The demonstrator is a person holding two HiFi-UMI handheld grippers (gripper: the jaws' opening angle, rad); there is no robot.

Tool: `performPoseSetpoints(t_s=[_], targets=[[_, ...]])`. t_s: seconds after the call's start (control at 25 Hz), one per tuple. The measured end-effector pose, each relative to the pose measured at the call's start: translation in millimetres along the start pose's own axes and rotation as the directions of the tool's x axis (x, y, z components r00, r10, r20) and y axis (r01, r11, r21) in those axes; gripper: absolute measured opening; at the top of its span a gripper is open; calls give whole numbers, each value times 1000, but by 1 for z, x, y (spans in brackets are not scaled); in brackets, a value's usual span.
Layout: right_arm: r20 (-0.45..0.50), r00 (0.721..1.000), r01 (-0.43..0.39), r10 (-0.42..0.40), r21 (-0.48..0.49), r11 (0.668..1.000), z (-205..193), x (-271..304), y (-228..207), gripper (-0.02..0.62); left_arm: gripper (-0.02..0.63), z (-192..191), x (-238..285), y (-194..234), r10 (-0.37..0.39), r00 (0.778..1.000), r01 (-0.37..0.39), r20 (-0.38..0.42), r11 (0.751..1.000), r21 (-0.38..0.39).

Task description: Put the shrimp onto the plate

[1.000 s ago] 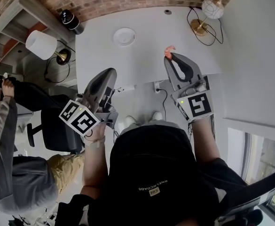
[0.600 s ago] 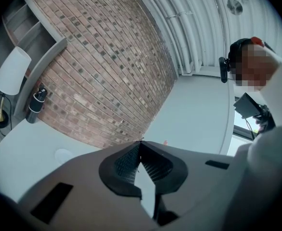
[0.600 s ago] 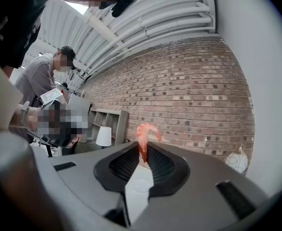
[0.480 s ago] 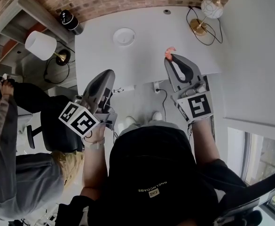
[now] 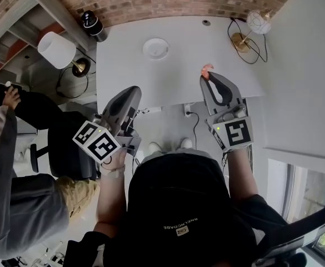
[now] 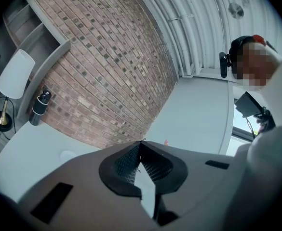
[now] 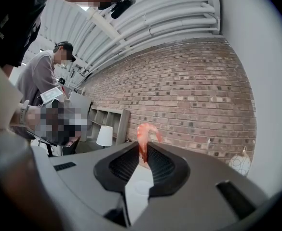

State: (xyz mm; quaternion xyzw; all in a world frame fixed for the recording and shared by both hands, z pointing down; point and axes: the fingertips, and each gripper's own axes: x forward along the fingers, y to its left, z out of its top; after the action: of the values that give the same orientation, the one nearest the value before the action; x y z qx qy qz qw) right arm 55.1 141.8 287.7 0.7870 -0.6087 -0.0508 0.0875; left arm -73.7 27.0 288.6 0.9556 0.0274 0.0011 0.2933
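Note:
A small white plate (image 5: 156,48) sits on the white table (image 5: 173,71) toward its far side; in the left gripper view the plate (image 6: 67,155) shows faintly at lower left. My right gripper (image 5: 208,77) is shut on a pink-orange shrimp (image 5: 206,70), held over the table's near right part. In the right gripper view the shrimp (image 7: 144,134) sticks up curled from between the closed jaws of the right gripper (image 7: 143,157). My left gripper (image 5: 134,91) hangs at the table's near edge, left of the plate line, shut with nothing in it (image 6: 141,143).
A black bottle (image 5: 92,24) stands off the table's far left corner by a white-shaded lamp (image 5: 57,49). A globe lamp with a brass base and a looped cable (image 5: 250,33) is at the far right. A seated person (image 5: 6,166) is at the left. Brick wall behind.
Both grippers and the shrimp sit slightly lower and further right in the head view, mostly from head motion. Grips are unchanged.

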Motion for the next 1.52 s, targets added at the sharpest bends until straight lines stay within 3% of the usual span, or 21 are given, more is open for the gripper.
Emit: performPoseSetpoints(t_s=[0.12, 0.36, 0.8, 1.08, 1.52], targets=[[4, 1000, 1, -1, 6, 1000, -1, -2, -5, 49, 3, 0, -1, -2, 13, 1000, -13, -1, 1000, 13], [-20, 999, 46, -45, 36, 998, 8, 29, 35, 49, 3, 17, -43, 39, -5, 1000, 5, 2, 1000, -13], [-33, 997, 70, -69, 43, 997, 13, 52, 66, 49, 3, 27, -71, 64, -19, 1000, 19, 6, 1000, -23], [-41, 997, 72, -70, 50, 996, 9, 59, 67, 49, 3, 24, -76, 72, -5, 1000, 5, 0, 999, -37], [-47, 999, 10, -7, 57, 998, -18, 93, 44, 49, 3, 25, -59, 96, 77, 997, -77, 8, 996, -41]])
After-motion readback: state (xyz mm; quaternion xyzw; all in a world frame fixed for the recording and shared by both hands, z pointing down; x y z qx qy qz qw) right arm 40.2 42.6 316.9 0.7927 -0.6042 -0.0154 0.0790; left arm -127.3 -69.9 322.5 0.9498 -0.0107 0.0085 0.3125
